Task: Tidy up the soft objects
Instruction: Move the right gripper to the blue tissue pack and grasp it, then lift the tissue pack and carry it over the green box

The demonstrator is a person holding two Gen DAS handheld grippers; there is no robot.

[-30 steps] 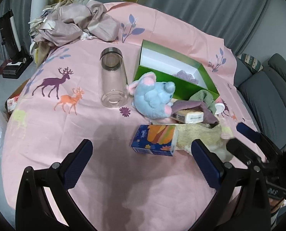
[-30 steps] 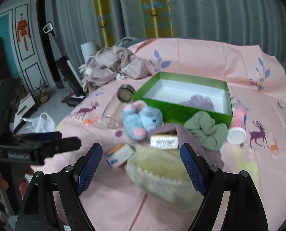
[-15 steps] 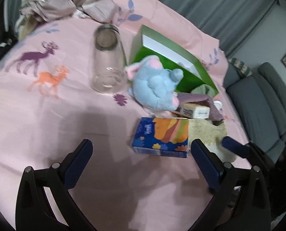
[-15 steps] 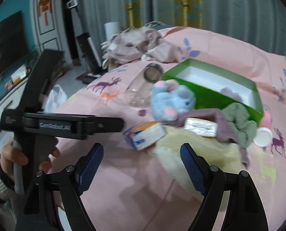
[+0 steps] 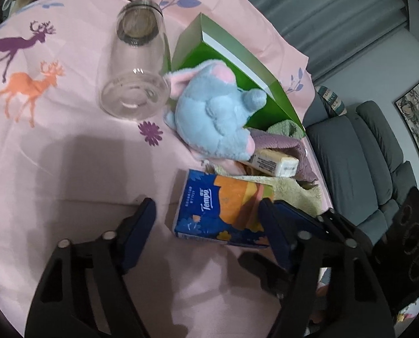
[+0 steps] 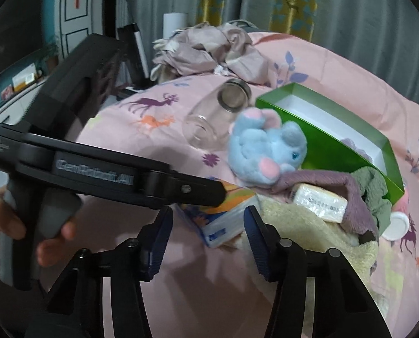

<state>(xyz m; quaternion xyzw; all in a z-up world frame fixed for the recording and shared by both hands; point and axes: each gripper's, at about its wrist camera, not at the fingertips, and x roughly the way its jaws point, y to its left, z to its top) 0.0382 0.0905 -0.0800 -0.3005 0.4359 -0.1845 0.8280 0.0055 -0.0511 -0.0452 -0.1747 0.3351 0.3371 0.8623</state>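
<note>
Left wrist view: both grippers, left gripper (image 5: 206, 219) and right gripper (image 6: 206, 231), jaws spread, straddle the tissue pack (image 5: 223, 208) at lower centre, seemingly to clear it off the towel (image 6: 299, 225).

Both grippers have come down and closer to the blue and orange tissue pack (image 5: 223, 208). The left gripper (image 5: 206, 225) now has its open fingers on either side of the pack, where before they were well short of it. The right gripper (image 6: 206, 231) has narrowed its jaws and moved in over the pack's white end.
</note>
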